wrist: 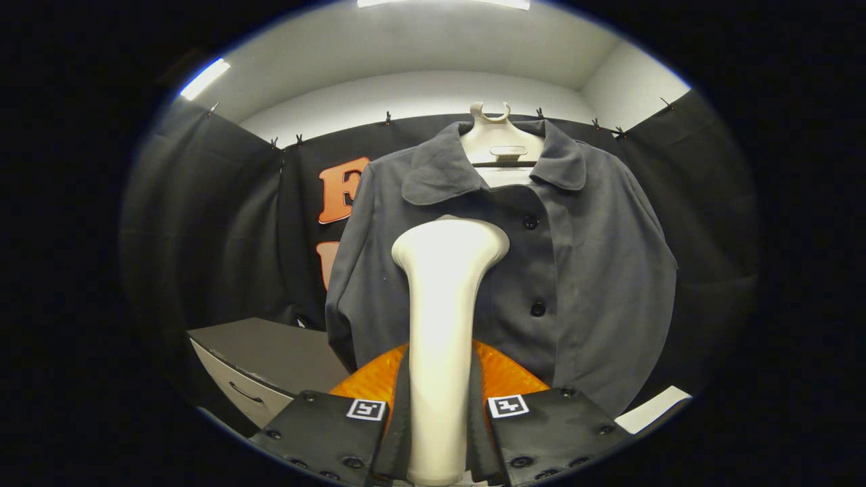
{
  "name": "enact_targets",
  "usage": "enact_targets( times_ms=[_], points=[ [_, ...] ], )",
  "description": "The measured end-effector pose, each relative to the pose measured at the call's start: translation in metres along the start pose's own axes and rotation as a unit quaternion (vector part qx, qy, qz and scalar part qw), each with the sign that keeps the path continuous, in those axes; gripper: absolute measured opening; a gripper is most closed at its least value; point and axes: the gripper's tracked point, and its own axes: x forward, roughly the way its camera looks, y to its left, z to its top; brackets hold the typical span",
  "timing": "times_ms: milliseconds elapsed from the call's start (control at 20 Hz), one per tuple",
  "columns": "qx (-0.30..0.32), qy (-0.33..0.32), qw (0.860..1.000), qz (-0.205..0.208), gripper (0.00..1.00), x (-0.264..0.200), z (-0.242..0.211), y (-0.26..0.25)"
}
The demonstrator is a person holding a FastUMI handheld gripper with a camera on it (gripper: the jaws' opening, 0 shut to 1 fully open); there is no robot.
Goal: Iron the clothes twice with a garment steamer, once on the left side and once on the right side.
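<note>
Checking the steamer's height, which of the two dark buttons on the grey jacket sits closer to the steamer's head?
The upper dark button, just below the collar of the grey jacket, beside the white steamer head; the lower button sits alongside its handle, clamped between the gripper fingers.

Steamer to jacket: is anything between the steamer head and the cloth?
Nothing visible does. The gripper is shut on the steamer, whose head sits before the jacket chest, left of the buttons.

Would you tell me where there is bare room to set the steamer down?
The drawer cabinet, left of the jacket, has a bare top. Between the fingers it is crowded: the gripper is shut on the steamer, whose head sits against the jacket's front.
</note>
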Motion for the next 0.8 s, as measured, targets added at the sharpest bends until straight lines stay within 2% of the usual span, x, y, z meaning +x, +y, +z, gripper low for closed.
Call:
enact_targets(
  times_ms=[800],
  points=[
    [0.014,0.059,0.998,-0.011,0.41,-0.021,-0.06,-0.007]
  ],
)
